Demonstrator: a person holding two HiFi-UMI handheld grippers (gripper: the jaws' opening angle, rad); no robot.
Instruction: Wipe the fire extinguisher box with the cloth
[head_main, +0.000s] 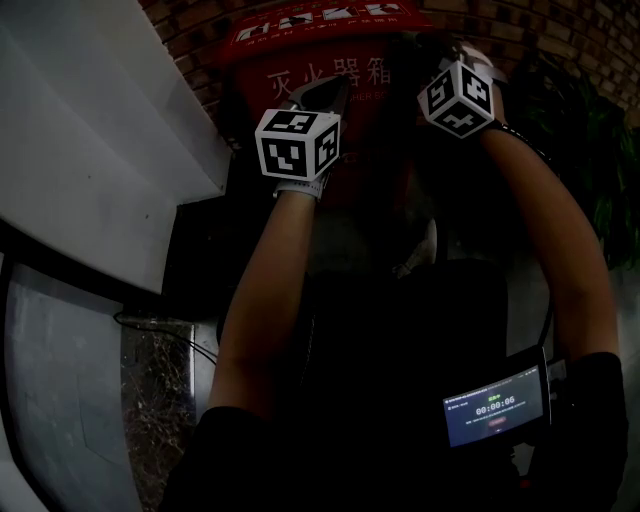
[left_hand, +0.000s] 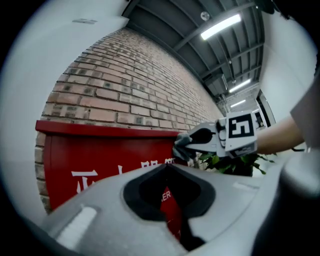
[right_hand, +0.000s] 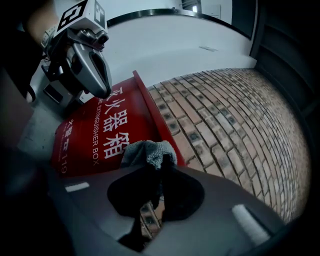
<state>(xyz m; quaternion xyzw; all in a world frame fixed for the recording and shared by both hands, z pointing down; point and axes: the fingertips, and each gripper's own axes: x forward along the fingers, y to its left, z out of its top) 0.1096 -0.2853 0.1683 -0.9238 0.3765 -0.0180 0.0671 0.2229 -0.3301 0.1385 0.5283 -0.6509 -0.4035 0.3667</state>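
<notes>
Left tongs (left_hand: 166, 165): closed on nothing, tips in front of the red metal fire extinguisher box (left_hand: 100, 165), which stands against the brick wall (left_hand: 125, 85). Right tongs (right_hand: 163, 161): clamped on the grey knitted cloth (right_hand: 145, 151) at the box's upper rim. The dim head view shows neither grip, only both tongs raised to the box front.

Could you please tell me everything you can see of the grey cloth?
The cloth is grey with a knitted, towel-like texture, bunched into a small wad. The right tool is shut on it, and a puff sticks out past the jaw tips. It sits at the top edge of the red fire extinguisher box, close to the brick wall; whether it presses on the box cannot be told.
</notes>
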